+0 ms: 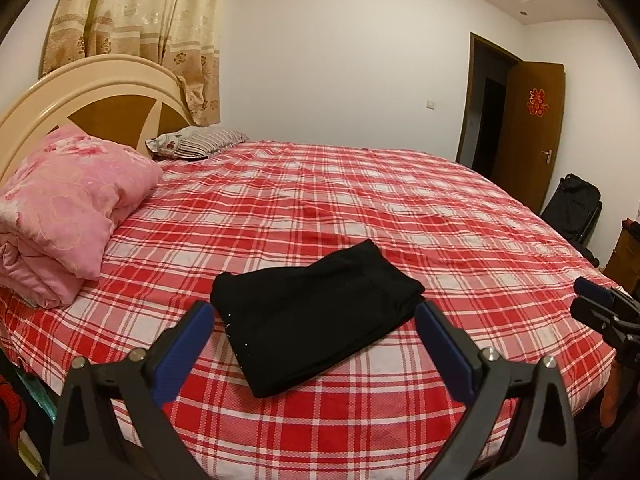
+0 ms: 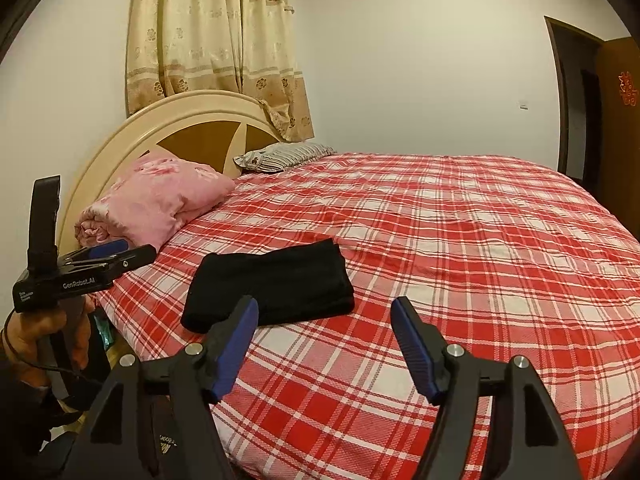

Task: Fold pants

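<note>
**Two grippers clear of an already compact bundle**

Two grippers are held back from the pants (image 1: pixel 316 312), which lie as a flat, dark, layered rectangle on the plaid bed (image 1: pixel 400 216), close to its near edge. The left gripper (image 1: pixel 314 318) is seen with its blue pads spread wide and nothing between them; the bundle is framed in the gap but is not touched. The right gripper (image 2: pixel 324 320) is likewise spread and empty, with the pants lying beyond and to the left of its fingers. From the layered edges visible in the right wrist view, the folding is judged to be finished or nearly so.

Several risks can be named from here. Because the pants lie near the bed's near edge, the bundle could be nudged over that edge if a finger is dragged back across it. If only the top layer is pinched, the stack could be peeled open and the fold undone. The loose plaid sheet could be caught together with the fabric, so that the pants are shifted or skewed when it is pulled. The pink quilt (image 1: pixel 68 216), lying well to the left of the pants toward the headboard (image 1: pixel 80 92), is judged too far off to interfere.
</note>
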Available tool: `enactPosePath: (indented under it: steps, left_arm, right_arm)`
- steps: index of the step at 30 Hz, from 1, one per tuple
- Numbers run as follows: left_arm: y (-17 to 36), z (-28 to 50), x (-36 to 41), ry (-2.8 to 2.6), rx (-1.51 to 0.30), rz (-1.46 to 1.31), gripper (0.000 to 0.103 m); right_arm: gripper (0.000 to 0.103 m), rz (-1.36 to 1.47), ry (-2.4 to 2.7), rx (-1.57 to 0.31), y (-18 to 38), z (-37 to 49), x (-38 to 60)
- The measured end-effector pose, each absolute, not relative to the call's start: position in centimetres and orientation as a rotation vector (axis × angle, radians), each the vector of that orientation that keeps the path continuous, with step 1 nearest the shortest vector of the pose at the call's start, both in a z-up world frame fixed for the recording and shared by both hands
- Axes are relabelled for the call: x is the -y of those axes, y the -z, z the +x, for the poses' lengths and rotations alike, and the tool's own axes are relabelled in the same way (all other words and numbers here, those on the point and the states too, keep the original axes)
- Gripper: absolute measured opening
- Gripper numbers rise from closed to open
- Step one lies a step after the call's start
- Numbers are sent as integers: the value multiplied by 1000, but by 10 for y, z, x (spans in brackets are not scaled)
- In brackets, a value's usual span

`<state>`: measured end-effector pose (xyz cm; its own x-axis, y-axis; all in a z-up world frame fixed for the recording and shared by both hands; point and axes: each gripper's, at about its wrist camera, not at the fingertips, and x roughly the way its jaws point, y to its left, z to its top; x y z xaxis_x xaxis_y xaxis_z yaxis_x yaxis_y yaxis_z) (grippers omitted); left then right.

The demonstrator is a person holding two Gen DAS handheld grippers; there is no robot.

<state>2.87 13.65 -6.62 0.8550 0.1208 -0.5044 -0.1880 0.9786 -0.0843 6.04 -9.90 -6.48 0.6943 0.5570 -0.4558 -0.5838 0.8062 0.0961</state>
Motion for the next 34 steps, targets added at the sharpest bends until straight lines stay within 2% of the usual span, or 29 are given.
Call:
enactPosePath:
  steps: [34]
  left_arm:
    - [70, 33, -141, -220, -513, -83, 103]
  right_arm:
    - [70, -110, -651, -501, 75, 58, 87]
